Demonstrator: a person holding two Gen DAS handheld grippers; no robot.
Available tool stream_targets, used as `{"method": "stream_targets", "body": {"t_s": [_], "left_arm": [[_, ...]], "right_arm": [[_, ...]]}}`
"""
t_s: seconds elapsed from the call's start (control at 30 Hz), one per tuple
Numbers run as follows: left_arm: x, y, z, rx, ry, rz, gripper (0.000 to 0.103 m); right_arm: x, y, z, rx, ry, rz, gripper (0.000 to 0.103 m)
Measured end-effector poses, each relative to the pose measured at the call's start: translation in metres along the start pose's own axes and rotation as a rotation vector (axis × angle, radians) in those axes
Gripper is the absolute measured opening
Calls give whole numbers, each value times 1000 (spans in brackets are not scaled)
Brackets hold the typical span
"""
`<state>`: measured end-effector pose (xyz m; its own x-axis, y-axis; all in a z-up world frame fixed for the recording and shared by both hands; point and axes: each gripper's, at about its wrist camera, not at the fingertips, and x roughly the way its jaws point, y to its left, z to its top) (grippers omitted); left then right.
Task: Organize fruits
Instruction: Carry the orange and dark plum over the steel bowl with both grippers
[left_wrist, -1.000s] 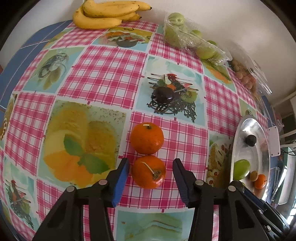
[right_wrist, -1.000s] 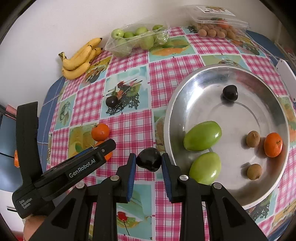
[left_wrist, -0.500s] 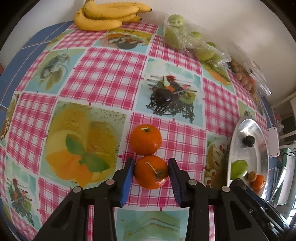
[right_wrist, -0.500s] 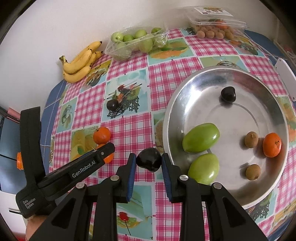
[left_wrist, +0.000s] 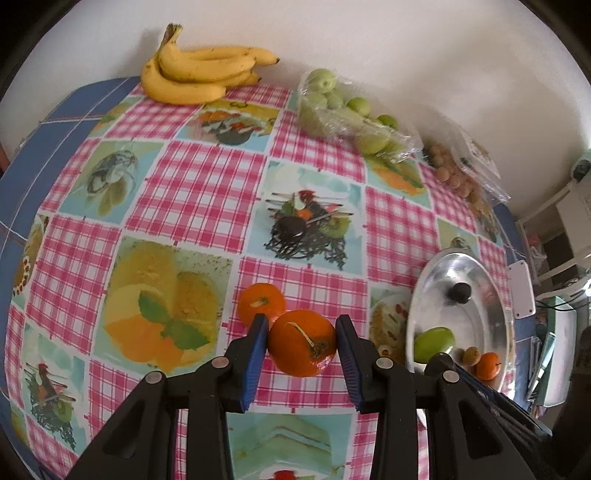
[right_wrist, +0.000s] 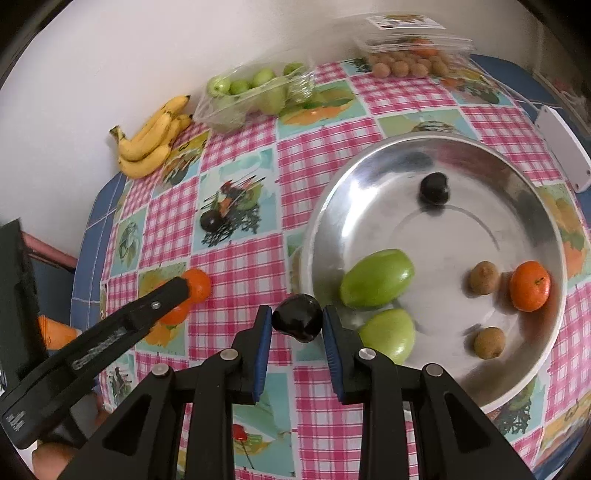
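Two tools, two fruits
The left tool squeezes an orange; the right tool squeezes a dark plum.

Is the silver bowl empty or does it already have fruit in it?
Not empty. The silver bowl holds two green fruits, one orange, two small brown fruits and one dark fruit.

Left gripper side lettering: pale print runs along the black arm at about 8 o'clock in the right wrist view; blurred, not readable.
Clear plastic box lid label: printed sticker at about 1 o'clock in the right wrist view; print too small to read.
Tablecloth: pictures only, no lettering readable.
Other surfaces: no readable text.
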<state>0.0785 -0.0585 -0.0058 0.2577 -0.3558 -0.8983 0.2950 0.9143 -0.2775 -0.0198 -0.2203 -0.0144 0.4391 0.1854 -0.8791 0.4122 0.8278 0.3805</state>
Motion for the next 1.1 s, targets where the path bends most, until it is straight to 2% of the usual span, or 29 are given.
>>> {"method": "stream_targets", "body": {"t_s": [0.23, 0.6, 0.83, 1.1], "left_arm": [[-10, -26, -7, 66, -15, -40, 40], [-10, -95, -38, 265, 18, -95, 40], [-2, -116, -49, 313, 40, -99, 40], [9, -124, -49, 338, 39, -90, 40]], "right_arm": [[-8, -39, 5, 89, -28, -61, 29], [-22, -88, 7, 216, -67, -89, 29], [-32, -108, 6, 256, -89, -90, 29], [-32, -107, 4, 238, -79, -90, 29]]}}
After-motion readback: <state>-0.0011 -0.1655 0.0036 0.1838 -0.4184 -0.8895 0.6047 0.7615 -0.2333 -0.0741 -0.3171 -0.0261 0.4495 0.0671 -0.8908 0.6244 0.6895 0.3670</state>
